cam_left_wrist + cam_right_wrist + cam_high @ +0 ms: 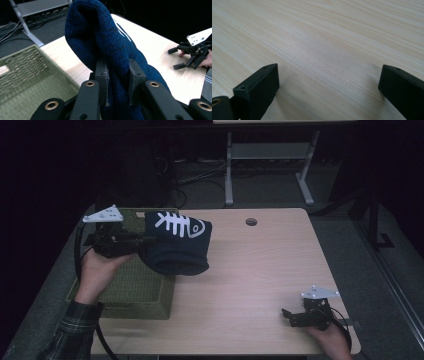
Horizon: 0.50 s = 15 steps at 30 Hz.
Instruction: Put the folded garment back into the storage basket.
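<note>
A: The knit hat (175,245), dark blue with a white fish skeleton on it, is up in the air at the left side of the table (250,270). It hangs over the right edge of the green basket (135,290) and partly over the wood beside it.

B: Who holds it?

A: The left gripper (142,241). In its own view you see the two black jaws pressed on a thick fold of the blue knit (110,50), one jaw at each side, with only the cloth between them. The rest of the hat bulges out past the jaws and droops down.

B: And the basket, is something inside?

A: It is a woven basket, olive green, at the near left part of the table. The part of the inside that I can see shows only the woven bottom and walls (22,75). The hat and the hand (97,270) cover some of it from above, so for that part I cannot tell. The hat does not seem to touch the basket; it is above it.

B: What about the other hand?

A: The right gripper (287,317) is low at the near right corner of the table, well apart from the hat and the basket. Its jaws are spread wide and there is nothing between them, only bare light wood (324,45). It points to the left, toward the middle of the table.

B: Anything else on the table?

A: A small round hole (251,222) in the far part of the top.
</note>
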Each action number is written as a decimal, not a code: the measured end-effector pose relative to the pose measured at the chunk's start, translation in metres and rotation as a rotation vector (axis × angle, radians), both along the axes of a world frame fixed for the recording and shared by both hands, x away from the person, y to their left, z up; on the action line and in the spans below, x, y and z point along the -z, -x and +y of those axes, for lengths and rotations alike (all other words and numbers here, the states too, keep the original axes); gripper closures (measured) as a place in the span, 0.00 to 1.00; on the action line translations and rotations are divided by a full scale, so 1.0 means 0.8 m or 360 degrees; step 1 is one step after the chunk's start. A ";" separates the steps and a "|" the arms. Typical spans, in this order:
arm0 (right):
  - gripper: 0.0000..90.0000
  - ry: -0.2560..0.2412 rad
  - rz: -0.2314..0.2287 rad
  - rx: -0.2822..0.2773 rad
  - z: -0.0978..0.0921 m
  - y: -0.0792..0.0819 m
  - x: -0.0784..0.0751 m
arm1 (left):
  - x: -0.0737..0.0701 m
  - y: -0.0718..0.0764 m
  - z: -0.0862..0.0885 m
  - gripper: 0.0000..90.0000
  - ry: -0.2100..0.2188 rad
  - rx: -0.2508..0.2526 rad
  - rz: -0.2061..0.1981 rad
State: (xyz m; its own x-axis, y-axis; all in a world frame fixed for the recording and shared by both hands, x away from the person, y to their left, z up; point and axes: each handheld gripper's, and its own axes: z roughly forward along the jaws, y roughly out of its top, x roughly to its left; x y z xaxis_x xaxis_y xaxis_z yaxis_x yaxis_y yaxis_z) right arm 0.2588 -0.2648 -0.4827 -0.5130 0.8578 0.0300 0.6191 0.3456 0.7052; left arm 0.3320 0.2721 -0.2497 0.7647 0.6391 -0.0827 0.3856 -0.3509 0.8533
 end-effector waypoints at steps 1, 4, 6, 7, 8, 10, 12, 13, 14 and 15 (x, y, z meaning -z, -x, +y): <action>0.03 0.0000 -0.0001 -0.0001 0.000 0.000 0.000 | -0.001 0.000 0.004 0.82 -0.0002 -0.0010 -0.0001; 0.03 -0.0001 0.0000 0.0001 0.000 0.000 0.000 | -0.006 0.002 0.017 0.82 0.0005 -0.0043 -0.0006; 0.03 -0.0001 0.0001 0.0003 0.000 0.000 0.000 | -0.009 0.003 0.026 0.82 0.0017 -0.0062 -0.0005; 0.03 -0.0001 0.0000 0.0003 0.000 0.000 0.000 | -0.010 0.004 0.031 0.82 0.0017 -0.0069 -0.0007; 0.03 -0.0001 0.0001 0.0003 0.000 0.000 0.000 | -0.011 0.004 0.035 0.82 0.0021 -0.0080 -0.0006; 0.03 -0.0001 0.0001 0.0004 0.000 0.000 0.000 | -0.013 0.005 0.044 0.82 0.0013 -0.0097 -0.0003; 0.03 -0.0002 0.0002 0.0007 0.000 0.000 0.000 | -0.014 0.006 0.053 0.82 0.0004 -0.0119 -0.0001; 0.03 -0.0002 0.0002 0.0008 0.000 0.000 0.000 | -0.013 0.007 0.057 0.82 0.0008 -0.0124 0.0002; 0.03 -0.0002 0.0002 0.0008 0.000 0.000 0.000 | -0.013 0.007 0.061 0.82 0.0005 -0.0131 0.0007; 0.03 -0.0001 0.0000 0.0007 0.000 0.000 0.000 | -0.012 0.007 0.064 0.82 0.0013 -0.0134 0.0011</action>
